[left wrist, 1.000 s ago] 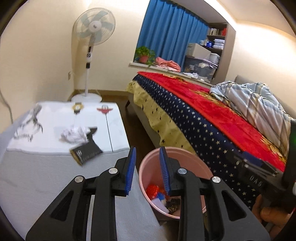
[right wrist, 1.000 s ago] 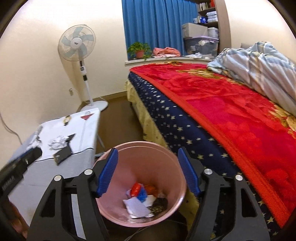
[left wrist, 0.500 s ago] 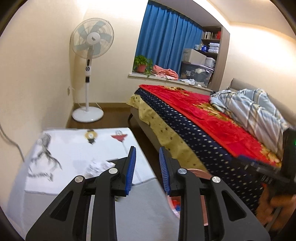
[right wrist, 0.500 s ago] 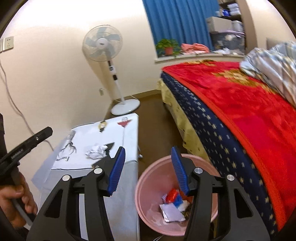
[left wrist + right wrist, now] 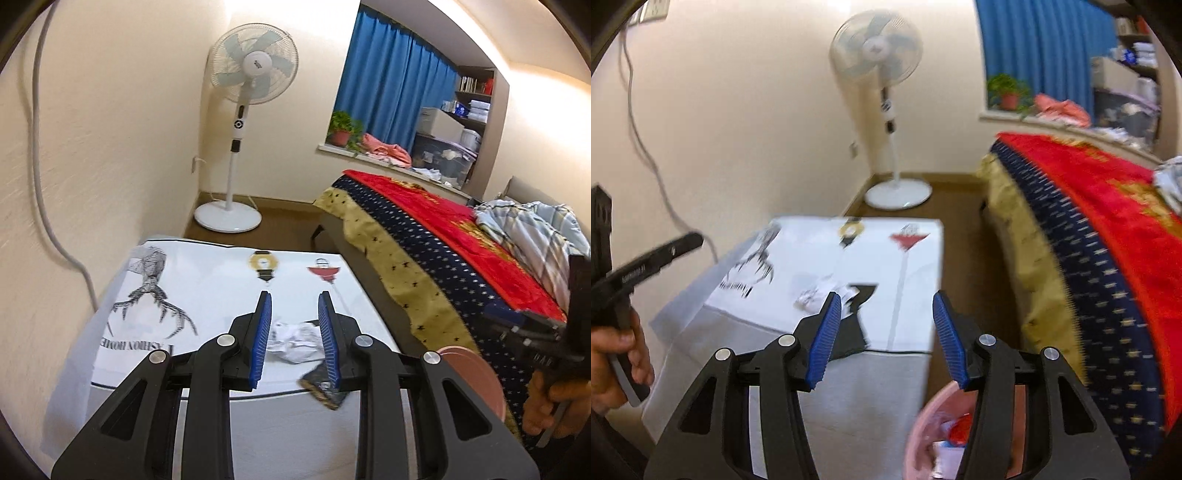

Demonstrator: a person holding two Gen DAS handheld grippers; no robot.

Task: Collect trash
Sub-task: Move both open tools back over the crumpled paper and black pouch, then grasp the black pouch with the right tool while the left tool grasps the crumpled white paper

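Observation:
A crumpled white paper (image 5: pixel 295 341) and a dark wrapper (image 5: pixel 323 387) lie on the white printed cloth of the small table (image 5: pixel 207 284). My left gripper (image 5: pixel 293 339) is open and empty, above and in line with the paper. My right gripper (image 5: pixel 886 339) is open and empty, above the table's near right part; the paper (image 5: pixel 812 295) and the wrapper (image 5: pixel 858 314) show by its left finger. The pink trash bin (image 5: pixel 934 439), with trash inside, stands on the floor right of the table; its rim shows in the left wrist view (image 5: pixel 476 376).
A standing fan (image 5: pixel 243 122) is behind the table by the wall. A bed with a red and starred blue blanket (image 5: pixel 443 251) runs along the right. A grey cable (image 5: pixel 48 206) hangs down the left wall.
Both grippers swung left and up from over the pink bin toward the table. The left gripper now lines up with the crumpled paper. The right gripper's jaws have narrowed somewhat but stay open.

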